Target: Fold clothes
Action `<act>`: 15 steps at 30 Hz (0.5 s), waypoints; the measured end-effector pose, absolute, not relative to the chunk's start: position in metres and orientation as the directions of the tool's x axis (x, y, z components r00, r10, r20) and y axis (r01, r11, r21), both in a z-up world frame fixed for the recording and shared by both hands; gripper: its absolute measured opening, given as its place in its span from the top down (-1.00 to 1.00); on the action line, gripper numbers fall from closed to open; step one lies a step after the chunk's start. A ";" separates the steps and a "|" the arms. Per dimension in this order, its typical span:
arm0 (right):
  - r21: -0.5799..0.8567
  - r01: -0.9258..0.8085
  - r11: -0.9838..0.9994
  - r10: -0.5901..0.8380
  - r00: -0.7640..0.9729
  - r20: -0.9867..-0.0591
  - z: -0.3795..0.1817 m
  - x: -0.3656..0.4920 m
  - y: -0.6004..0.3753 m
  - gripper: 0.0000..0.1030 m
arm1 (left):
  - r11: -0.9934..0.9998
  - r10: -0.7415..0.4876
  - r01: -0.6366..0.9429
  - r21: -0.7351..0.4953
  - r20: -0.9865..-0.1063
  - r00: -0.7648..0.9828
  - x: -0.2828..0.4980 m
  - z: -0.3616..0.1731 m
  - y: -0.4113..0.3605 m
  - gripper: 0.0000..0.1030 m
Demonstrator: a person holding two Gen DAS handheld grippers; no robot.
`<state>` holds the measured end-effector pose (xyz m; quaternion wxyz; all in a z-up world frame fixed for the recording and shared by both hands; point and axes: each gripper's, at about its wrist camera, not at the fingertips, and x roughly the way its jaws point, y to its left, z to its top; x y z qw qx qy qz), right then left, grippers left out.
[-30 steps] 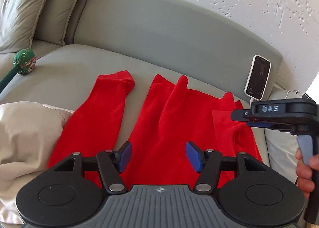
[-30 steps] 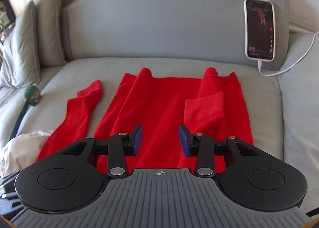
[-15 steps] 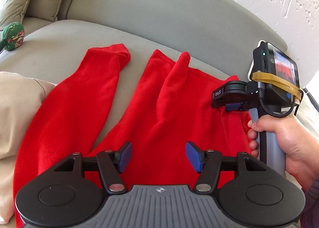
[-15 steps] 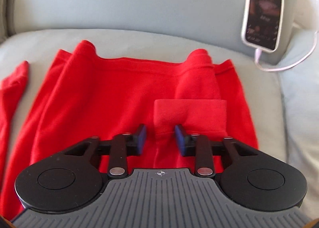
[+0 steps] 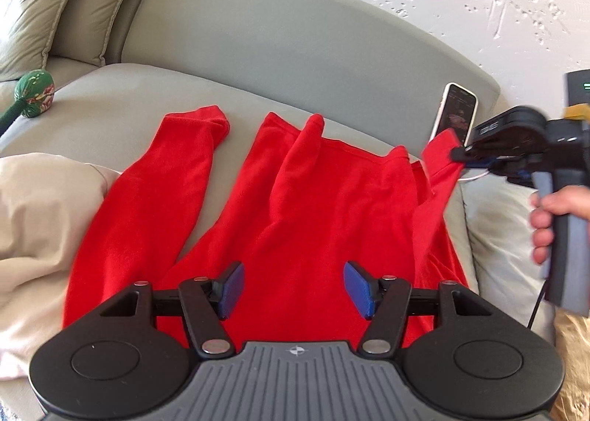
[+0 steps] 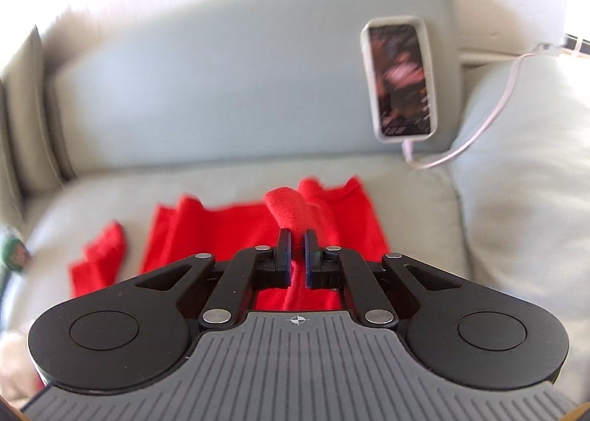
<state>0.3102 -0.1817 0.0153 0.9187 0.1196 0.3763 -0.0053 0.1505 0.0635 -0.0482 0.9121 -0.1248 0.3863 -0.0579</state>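
A red long-sleeved top [image 5: 313, 207] lies spread on the grey sofa seat [image 5: 121, 107], its left sleeve [image 5: 155, 199] stretched out apart from the body. My left gripper [image 5: 293, 288] is open and empty, low over the near hem. My right gripper [image 6: 298, 255] is shut on the right sleeve [image 6: 291, 212] and holds it lifted above the top. In the left wrist view the right gripper [image 5: 461, 155] pulls that sleeve [image 5: 440, 163] up and to the right.
A phone [image 6: 400, 78] leans on the sofa back with a white cable [image 6: 490, 115]. A beige garment [image 5: 40, 229] lies at the left. A green toy [image 5: 35, 93] sits far left. A pale cushion [image 6: 523, 177] is at the right.
My right gripper closed on the folded right sleeve and lifted it up and to the right. My left gripper stayed open and drew back a little.
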 end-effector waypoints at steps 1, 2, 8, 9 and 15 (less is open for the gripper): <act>0.233 0.102 0.967 0.085 0.735 -0.673 0.028 0.297 -0.191 0.88 | 0.963 -0.202 0.014 -0.268 -0.689 0.696 0.144 -0.045 0.064 -0.14; 0.249 0.103 0.963 0.088 0.753 -0.652 0.041 0.284 -0.200 0.88 | 0.965 -0.201 0.018 -0.263 -0.689 0.697 0.137 -0.041 0.064 -0.14; 0.302 0.131 0.944 0.048 0.852 -0.521 0.114 0.197 -0.267 0.88 | 0.964 -0.205 0.023 -0.265 -0.686 0.698 0.098 -0.019 0.060 -0.14; 0.306 0.146 0.941 0.028 0.866 -0.499 0.124 0.183 -0.282 0.88 | 0.962 -0.210 0.024 -0.271 -0.683 0.700 0.094 -0.015 0.057 -0.14; 0.354 0.310 0.883 -0.129 0.883 -0.452 0.149 0.109 -0.381 0.88 | 0.930 -0.306 0.073 -0.361 -0.650 0.696 0.068 0.014 0.030 -0.14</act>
